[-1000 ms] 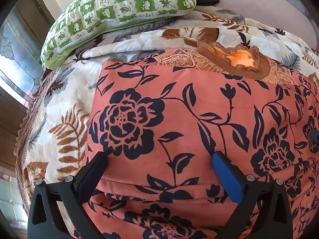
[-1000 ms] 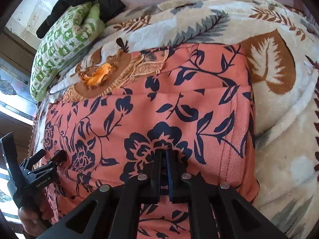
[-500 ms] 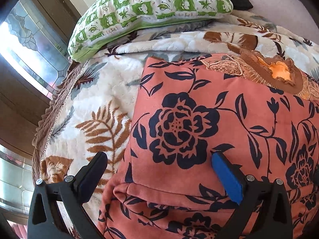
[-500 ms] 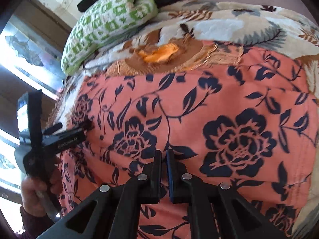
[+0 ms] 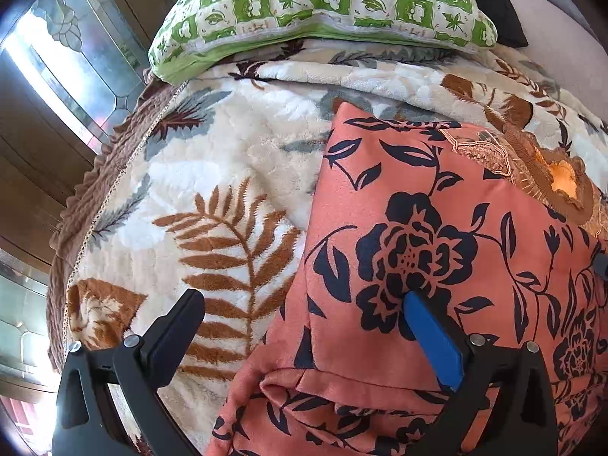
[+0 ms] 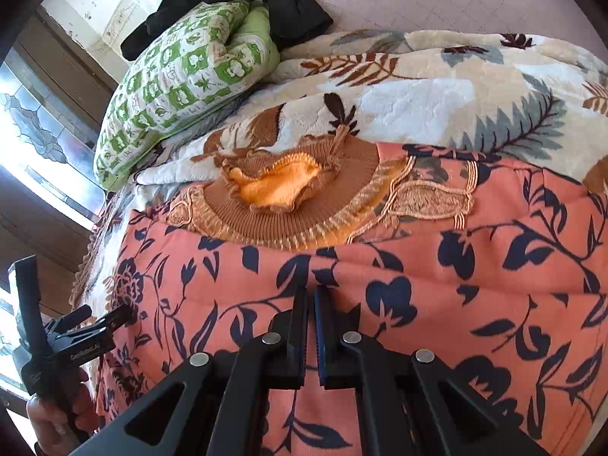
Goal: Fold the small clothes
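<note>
— Coral garment (image 5: pixel 437 235) with the navy flowers, where is it lying?

— On the bed, spread over the leaf-print blanket (image 5: pixel 212 205), with its near hem bunched into a fold close to us. A brown knitted piece (image 6: pixel 288 197) with an orange middle lies at its far edge, partly tucked under it.

— And the left claw (image 5: pixel 304 326)?

— Spread wide. Its blue finger (image 5: pixel 433 342) rests over the coral cloth, the black one (image 5: pixel 174 326) is out over the blanket, and the garment's left edge runs between them. Nothing is pinched.

— The right claw (image 6: pixel 311 326)?

— Fingers drawn nearly together, only a thin slit between them, low against the coral fabric. Whether cloth is caught in that slit I cannot tell.

— Anything else on the bed?

— A green checked pillow (image 6: pixel 182 87) at the head, with something black (image 6: pixel 243 3) lying behind it.
</note>
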The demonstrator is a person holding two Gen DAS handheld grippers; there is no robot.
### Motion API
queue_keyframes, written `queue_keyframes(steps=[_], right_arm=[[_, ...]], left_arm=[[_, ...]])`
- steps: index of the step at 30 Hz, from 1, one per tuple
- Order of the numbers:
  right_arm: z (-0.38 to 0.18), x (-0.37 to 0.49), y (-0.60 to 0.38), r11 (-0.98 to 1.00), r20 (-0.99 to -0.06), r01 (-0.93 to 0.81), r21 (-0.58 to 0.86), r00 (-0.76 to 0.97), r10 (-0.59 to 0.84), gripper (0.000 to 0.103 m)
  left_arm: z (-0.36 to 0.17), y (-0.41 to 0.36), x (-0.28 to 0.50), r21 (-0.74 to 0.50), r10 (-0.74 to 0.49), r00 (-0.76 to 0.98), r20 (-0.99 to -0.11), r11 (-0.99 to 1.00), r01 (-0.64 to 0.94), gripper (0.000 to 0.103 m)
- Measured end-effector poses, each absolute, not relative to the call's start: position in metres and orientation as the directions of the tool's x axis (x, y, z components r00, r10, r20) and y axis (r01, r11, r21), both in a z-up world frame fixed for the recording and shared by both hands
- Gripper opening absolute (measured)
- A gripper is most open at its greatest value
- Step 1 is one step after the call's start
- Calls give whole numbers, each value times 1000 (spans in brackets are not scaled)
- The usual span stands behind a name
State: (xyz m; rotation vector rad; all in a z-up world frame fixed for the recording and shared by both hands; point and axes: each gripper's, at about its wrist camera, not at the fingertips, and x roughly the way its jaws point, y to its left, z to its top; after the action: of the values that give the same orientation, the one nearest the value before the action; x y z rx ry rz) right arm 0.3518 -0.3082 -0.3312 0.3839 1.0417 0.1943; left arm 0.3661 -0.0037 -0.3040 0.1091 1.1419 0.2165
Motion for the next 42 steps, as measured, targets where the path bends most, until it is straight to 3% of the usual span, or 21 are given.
queue_keyframes(steps=[4, 11, 20, 32, 42], right_arm=[[-319, 353, -288, 937, -807, 4, 351, 509, 300, 8], [-324, 351, -224, 914, -798, -102, 394, 456, 395, 8], [-326, 389, -209, 916, -809, -32, 400, 458, 369, 9], [-306, 310, -259, 967, -871, -48, 252, 424, 248, 9], [-318, 262, -275, 957, -871, -23, 290, 407, 274, 9]], left_arm=[[-305, 3, 370, 158, 194, 379, -905, 980, -123, 103], [-302, 5, 367, 167, 199, 380, -903, 979, -116, 103], [-303, 2, 369, 182, 199, 384, -902, 980, -79, 103], [-304, -4, 366, 189, 204, 386, -900, 979, -76, 103], [-305, -7, 364, 213, 223, 398, -890, 975, -68, 103]])
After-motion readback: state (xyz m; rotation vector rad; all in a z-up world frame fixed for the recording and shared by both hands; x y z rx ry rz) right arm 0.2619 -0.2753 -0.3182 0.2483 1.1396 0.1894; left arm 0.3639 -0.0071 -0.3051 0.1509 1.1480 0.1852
